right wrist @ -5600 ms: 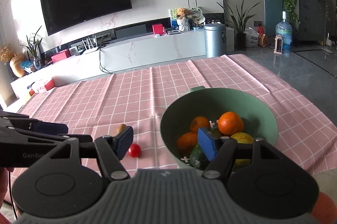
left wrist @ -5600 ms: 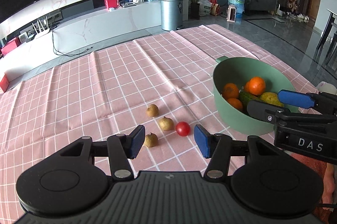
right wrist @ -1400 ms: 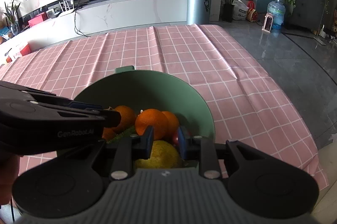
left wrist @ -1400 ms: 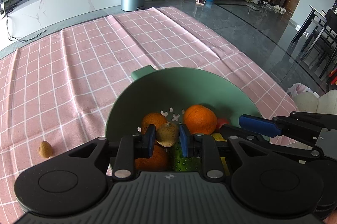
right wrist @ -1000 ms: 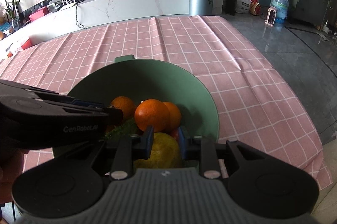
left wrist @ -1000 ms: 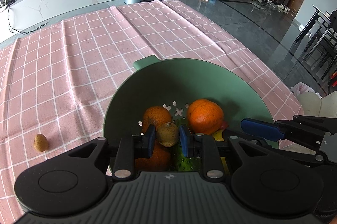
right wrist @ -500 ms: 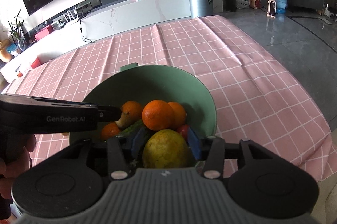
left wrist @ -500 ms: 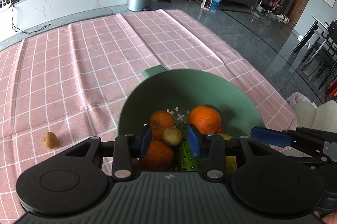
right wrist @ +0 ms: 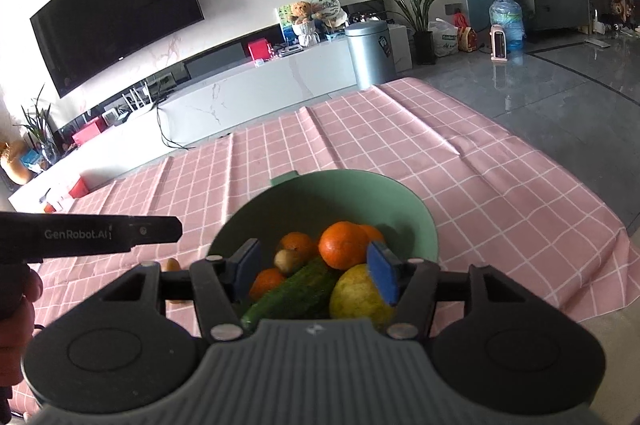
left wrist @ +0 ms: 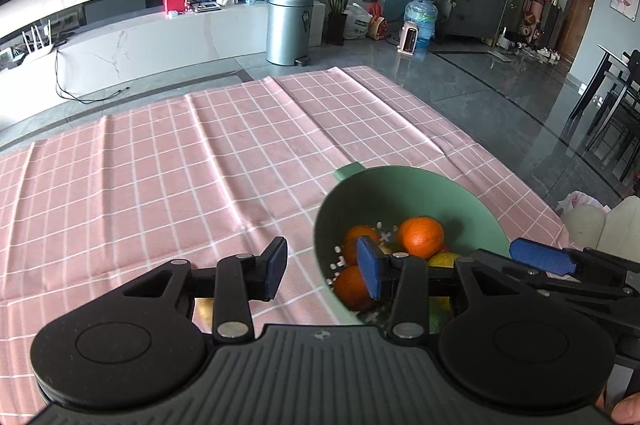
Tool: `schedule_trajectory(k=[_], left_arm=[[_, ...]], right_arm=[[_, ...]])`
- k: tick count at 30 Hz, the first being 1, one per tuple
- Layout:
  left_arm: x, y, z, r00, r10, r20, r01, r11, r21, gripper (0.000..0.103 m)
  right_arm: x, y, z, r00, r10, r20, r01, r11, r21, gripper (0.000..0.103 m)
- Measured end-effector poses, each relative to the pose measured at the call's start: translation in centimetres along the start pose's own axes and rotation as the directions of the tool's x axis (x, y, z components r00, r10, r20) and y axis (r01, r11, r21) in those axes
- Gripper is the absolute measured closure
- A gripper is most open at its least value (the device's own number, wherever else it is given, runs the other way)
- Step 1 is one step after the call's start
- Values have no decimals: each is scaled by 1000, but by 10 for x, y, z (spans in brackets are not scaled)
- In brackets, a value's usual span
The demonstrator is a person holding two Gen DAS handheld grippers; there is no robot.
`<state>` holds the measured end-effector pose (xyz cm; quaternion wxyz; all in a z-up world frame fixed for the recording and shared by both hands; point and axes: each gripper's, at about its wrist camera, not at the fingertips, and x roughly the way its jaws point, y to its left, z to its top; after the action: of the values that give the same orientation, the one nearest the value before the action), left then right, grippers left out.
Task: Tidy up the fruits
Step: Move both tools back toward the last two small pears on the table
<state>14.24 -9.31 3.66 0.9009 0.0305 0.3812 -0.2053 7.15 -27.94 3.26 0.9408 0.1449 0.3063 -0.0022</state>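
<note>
I am seeing the green bowl (right wrist: 416, 221) sitting on the pink checked tablecloth (left wrist: 160, 177), its small tab handle (left wrist: 349, 170) pointing away from me toward the TV wall. In the right wrist view a cucumber (right wrist: 292, 291) is lying in the bowl with its long axis running diagonally, near end toward the lower left, far end up and right under a large orange (right wrist: 343, 245). Beside it are resting a yellow-green citrus (right wrist: 360, 293), two smaller oranges (right wrist: 297, 244), and a small brown fruit (right wrist: 289, 259) touching the cucumber. My right gripper (right wrist: 316, 271) is hovering just above the bowl's near rim, jaws spread wide and holding nothing, with the fruit pile lying between and beyond its blue pads (right wrist: 382, 275). My left gripper (left wrist: 322, 267) is likewise gaping wide and gripping nothing; its right pad is over the bowl's left rim, its left pad over bare cloth, so the bowl is lying ahead and to the right of it. A yellowish fruit (left wrist: 202, 309) is partly hidden under the left gripper's body; I cannot tell what kind.
</note>
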Motion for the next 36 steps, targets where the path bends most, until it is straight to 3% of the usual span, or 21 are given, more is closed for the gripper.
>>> schedule_trajectory(k=[5,15,24,36], left_arm=[[-18,19,-11,999,49,11,-49,999,23,55],[-37,68,-45,995,101,-6,-101,995,-3,55],[-28,102,-64,994,110,-16,-111,992,-56,55],[7,130,-74,995,102,-12,-102,989,-111,57]], right_arm=[[-8,33,-6,997,60,37,-58,997,-47,46],[0,101,-35,990,140,10,-134,962,-237,45],[29,139,-45,988,143,-50,-152,936,-317,47],[86,159,-56,992,92,-82,-118,908,-402,60]])
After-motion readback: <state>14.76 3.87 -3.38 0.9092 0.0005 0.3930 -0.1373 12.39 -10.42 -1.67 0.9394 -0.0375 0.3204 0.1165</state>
